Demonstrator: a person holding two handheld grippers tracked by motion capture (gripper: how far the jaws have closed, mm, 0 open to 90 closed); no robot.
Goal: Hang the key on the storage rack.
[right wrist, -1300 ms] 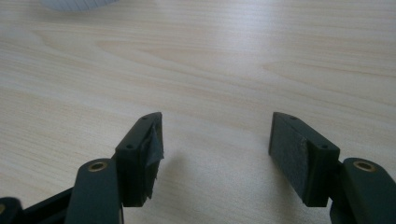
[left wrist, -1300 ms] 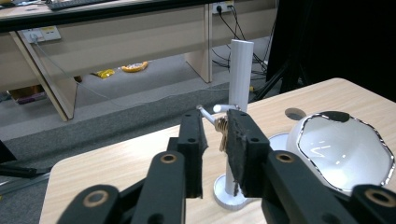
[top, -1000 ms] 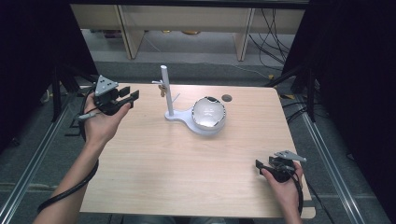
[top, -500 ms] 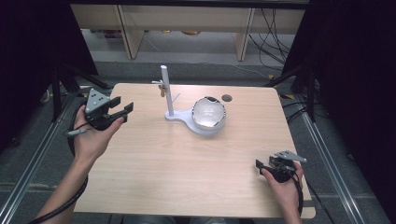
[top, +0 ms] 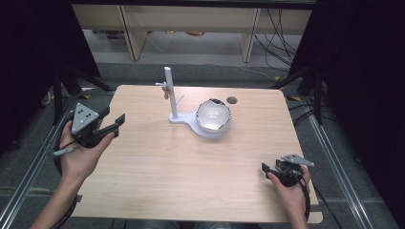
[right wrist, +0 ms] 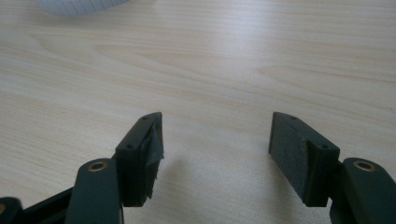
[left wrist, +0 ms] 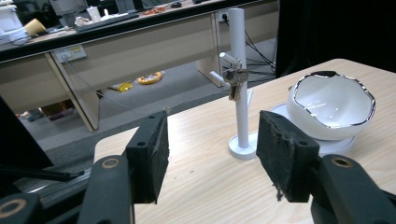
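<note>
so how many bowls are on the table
1. The white bowl with a silver rim sits on the white base beside the stand that holds the keys, at the table's far middle. None looks hidden.

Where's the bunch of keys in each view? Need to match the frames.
High view: keys hang on the white stand, upper centre, left of the white bowl.
Left gripper view: keys on the stand's peg, top centre, between the open jaws.
Right gripper view: no keys here, bare table.
Shared landmark: the wooden table.
</note>
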